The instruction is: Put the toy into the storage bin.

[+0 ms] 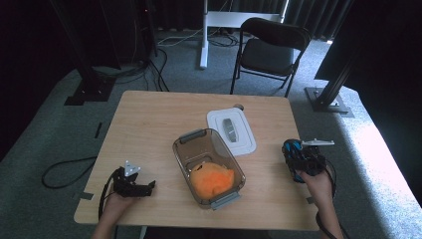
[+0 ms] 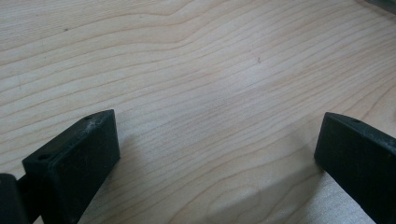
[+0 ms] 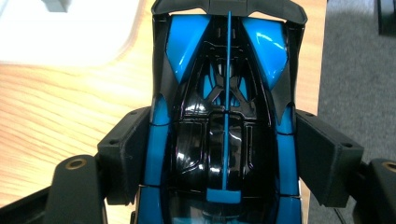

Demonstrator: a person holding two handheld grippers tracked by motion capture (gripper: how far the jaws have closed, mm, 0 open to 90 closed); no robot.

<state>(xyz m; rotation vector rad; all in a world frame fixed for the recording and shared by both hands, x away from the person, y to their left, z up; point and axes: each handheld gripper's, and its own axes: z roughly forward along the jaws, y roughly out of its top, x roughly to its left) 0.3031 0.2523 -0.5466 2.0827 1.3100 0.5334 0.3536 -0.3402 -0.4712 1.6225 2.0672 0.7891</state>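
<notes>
A blue and black toy car (image 1: 292, 152) is clamped between the jaws of my right gripper (image 1: 300, 163) near the table's right edge. In the right gripper view the car (image 3: 224, 84) runs lengthwise away from the camera, and the pads (image 3: 128, 149) press on both its sides. The right gripper (image 3: 224, 156) holds it above the wood. My left gripper (image 1: 148, 187) rests low at the table's front left. Its jaws stand wide apart over bare wood, and the left gripper (image 2: 219, 135) has nothing between them.
A clear plastic container (image 1: 191, 136) with an orange soft thing (image 1: 213, 180) inside stands mid-table. Its white lid (image 1: 231, 130) lies flat just behind it. A black folding chair (image 1: 271, 50) stands beyond the table's far edge. Cables lie on the carpet at left.
</notes>
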